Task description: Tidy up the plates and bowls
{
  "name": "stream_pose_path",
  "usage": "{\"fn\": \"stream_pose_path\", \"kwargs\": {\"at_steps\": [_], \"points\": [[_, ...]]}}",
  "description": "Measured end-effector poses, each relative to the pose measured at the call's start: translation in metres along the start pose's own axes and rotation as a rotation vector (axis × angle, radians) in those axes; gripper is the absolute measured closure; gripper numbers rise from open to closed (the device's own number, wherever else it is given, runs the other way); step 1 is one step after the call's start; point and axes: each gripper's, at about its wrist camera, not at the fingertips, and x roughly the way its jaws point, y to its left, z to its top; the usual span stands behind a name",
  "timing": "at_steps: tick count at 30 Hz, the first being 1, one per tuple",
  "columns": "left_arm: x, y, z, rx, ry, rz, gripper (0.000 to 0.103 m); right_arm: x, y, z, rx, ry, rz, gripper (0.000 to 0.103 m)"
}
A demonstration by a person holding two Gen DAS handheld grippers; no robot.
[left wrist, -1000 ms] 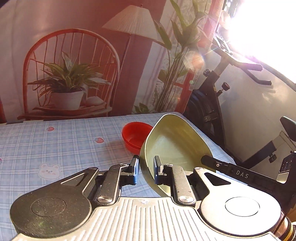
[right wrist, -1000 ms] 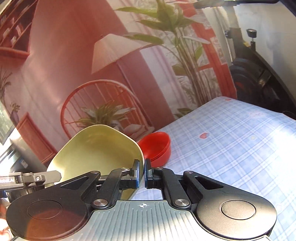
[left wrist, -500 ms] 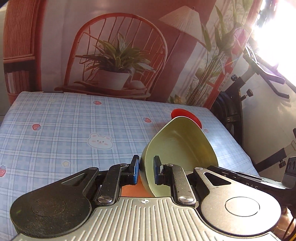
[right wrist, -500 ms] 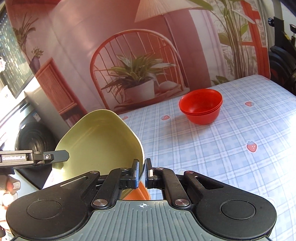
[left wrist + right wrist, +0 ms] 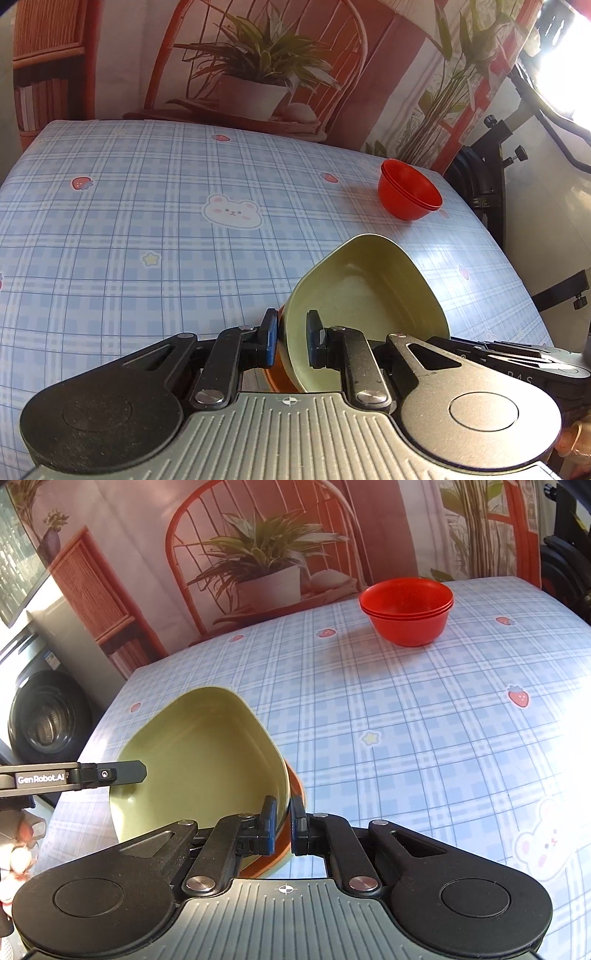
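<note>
A stack of plates, pale green (image 5: 365, 306) over orange (image 5: 275, 373), hangs tilted above the near part of the table. My left gripper (image 5: 291, 341) is shut on its rim from one side. My right gripper (image 5: 283, 825) is shut on the opposite rim, where the green plate (image 5: 199, 753) and an orange edge (image 5: 295, 779) show. A stack of red bowls (image 5: 408, 194) stands upright at the far right of the table; it also shows in the right wrist view (image 5: 408, 609).
The table has a blue checked cloth (image 5: 166, 221) with bear and strawberry prints. An exercise bike (image 5: 491, 173) stands past its right edge. A washing machine (image 5: 48, 716) stands left of the table. A printed backdrop hangs behind.
Both grippers have tipped downward with the plates, lowering them toward the table. The red bowls now sit farther from the plates in both views.
</note>
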Motion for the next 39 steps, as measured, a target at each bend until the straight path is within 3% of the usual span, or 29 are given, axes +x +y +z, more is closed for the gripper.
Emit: {"fn": "stream_pose_path", "kwargs": {"at_steps": [14, 19, 23, 26, 29, 33, 39], "points": [[0.004, 0.007, -0.018, -0.042, -0.065, 0.004, 0.086, 0.0, 0.013, -0.001, -0.108, -0.016, -0.057, 0.096], [0.008, 0.009, -0.019, -0.056, -0.055, 0.026, 0.086, 0.001, 0.013, -0.003, -0.118, -0.013, -0.076, 0.087], [0.011, 0.014, -0.024, -0.085, -0.044, 0.044, 0.086, 0.001, 0.011, 0.0, -0.111, -0.026, -0.077, 0.086], [0.008, 0.017, -0.024, -0.114, -0.061, 0.017, 0.086, -0.001, 0.008, 0.004, -0.102, -0.057, -0.086, 0.086], [0.003, 0.016, -0.024, -0.126, -0.088, 0.001, 0.086, -0.002, 0.001, 0.008, -0.073, -0.085, -0.093, 0.09], [0.002, 0.015, -0.026, -0.146, -0.101, -0.004, 0.086, -0.002, -0.005, 0.005, -0.04, -0.082, -0.039, 0.101], [0.004, 0.016, -0.031, -0.164, -0.105, 0.0, 0.087, 0.003, -0.005, 0.002, -0.036, -0.069, -0.036, 0.101]]}}
